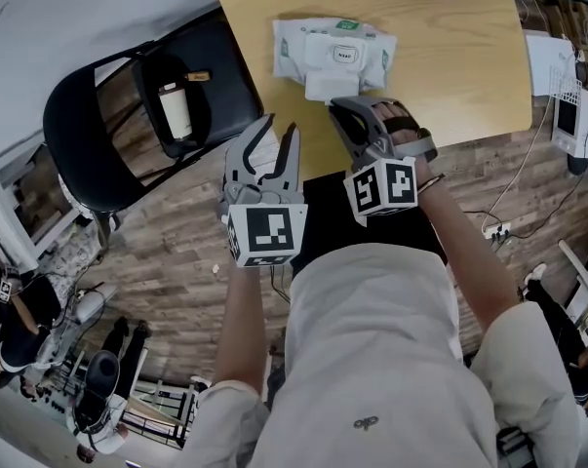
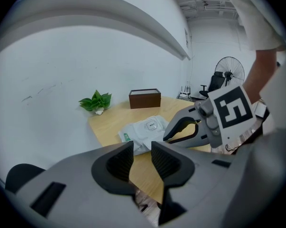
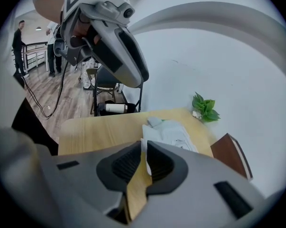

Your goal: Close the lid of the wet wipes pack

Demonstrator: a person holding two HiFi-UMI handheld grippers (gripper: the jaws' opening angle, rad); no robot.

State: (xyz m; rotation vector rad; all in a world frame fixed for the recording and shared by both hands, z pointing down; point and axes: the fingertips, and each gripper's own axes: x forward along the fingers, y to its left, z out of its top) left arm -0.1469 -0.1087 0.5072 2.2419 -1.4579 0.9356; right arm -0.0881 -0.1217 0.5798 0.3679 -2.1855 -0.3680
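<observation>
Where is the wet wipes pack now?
Head view: the pack lies near the wooden table's front edge, its lid pinched by the right gripper.

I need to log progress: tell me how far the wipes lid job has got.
Done: nothing yet; the lid of the wet wipes pack lies flipped open toward the near edge of the table. In hand: the right gripper has its fingers on the lid's front edge; the left gripper hovers open, off the table. Left: fold the lid over and press it shut.

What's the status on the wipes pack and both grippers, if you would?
Left gripper open, empty. Right gripper pinching lid. Wipes pack not yet closed. Nothing in the way.
</observation>
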